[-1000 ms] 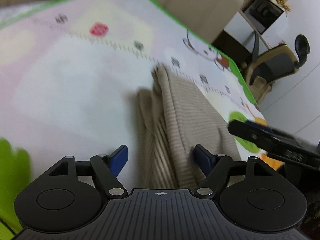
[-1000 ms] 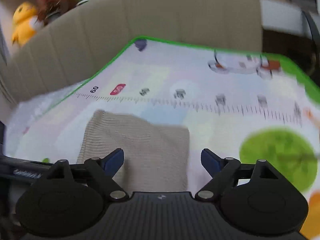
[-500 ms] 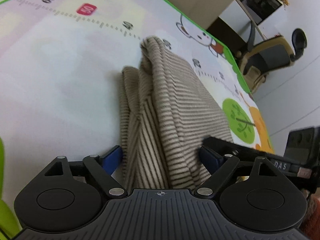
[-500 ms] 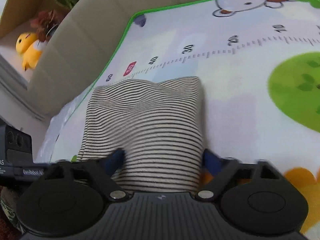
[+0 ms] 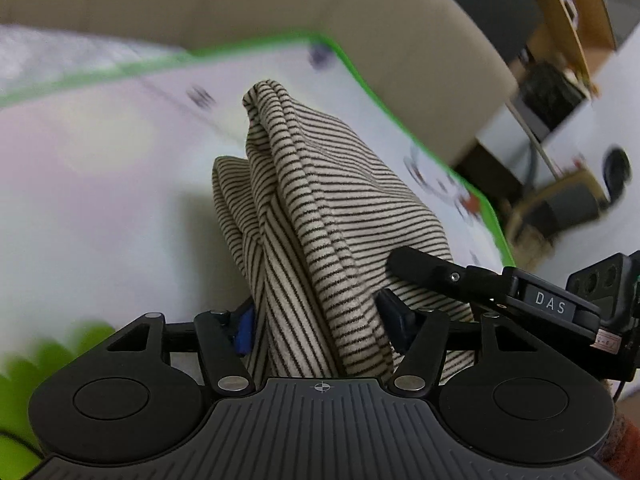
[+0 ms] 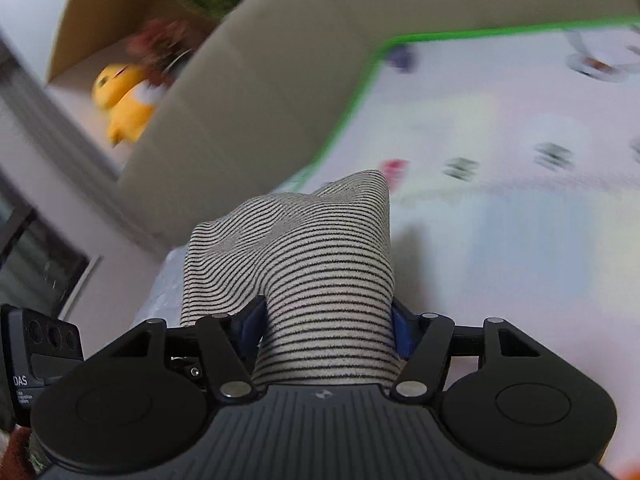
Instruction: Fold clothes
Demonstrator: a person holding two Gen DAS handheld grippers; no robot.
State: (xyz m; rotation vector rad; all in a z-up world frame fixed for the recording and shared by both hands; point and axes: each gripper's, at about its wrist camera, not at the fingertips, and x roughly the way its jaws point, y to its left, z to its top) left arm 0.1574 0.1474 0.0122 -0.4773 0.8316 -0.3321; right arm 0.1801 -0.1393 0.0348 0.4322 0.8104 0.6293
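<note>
Green-edged play mat under everything, beige sofa at 12 o'clock. Left gripper and right gripper both clamped on striped garment, bunched at centre.

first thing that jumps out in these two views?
The striped cloth, bunched and filling the middle of both wrist views, gripped near its close end by the left gripper and the right gripper, jaws shut on it. Beneath it lies a pale play mat with a bright green border; a yellow plush toy sits blurred at upper left in the right view.
</note>
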